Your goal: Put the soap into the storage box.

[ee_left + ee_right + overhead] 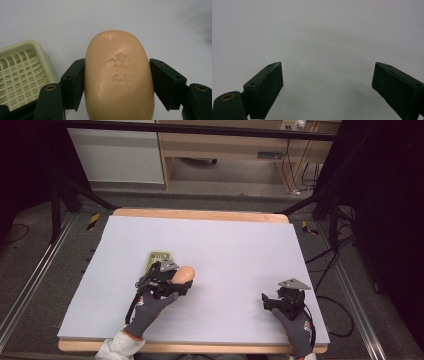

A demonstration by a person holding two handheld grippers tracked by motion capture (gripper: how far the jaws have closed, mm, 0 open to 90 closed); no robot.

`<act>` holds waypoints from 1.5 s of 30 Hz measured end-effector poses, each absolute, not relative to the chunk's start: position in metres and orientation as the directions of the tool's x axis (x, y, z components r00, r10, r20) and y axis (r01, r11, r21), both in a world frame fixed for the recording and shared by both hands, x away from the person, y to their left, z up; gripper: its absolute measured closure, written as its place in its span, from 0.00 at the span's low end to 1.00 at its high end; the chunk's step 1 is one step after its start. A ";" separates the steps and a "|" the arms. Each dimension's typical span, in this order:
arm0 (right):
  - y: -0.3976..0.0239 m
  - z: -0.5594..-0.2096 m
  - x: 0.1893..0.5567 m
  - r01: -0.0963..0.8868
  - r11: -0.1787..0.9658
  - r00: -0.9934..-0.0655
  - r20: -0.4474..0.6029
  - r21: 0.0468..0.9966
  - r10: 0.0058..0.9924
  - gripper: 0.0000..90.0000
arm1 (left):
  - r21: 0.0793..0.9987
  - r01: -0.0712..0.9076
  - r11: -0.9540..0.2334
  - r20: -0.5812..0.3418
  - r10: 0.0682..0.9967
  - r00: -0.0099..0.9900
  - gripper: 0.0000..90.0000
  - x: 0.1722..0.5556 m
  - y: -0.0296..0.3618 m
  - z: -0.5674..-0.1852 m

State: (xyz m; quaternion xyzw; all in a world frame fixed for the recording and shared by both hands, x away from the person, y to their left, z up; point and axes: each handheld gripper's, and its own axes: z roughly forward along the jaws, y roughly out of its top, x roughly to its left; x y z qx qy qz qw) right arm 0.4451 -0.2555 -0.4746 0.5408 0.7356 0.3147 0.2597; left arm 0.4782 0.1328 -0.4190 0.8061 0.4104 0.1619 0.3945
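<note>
Left gripper view: my left gripper (pixel 117 83) clamps the soap (pixel 118 77), just right of the dish (pixel 22 72). Grasp done, I judge; placing remains. Right gripper (pixel 327 87) gapes wide, holding nothing.

A wooden desk (pixel 235 145) stands behind the table (pixel 240 245) on grey floor (pixel 30 270).
</note>
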 end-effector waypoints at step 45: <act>-0.255 -0.475 0.446 0.633 0.216 -0.277 -0.043 0.743 0.960 0.11 | 0.781 0.575 -0.246 -0.067 0.881 0.468 0.36 0.510 0.186 -0.412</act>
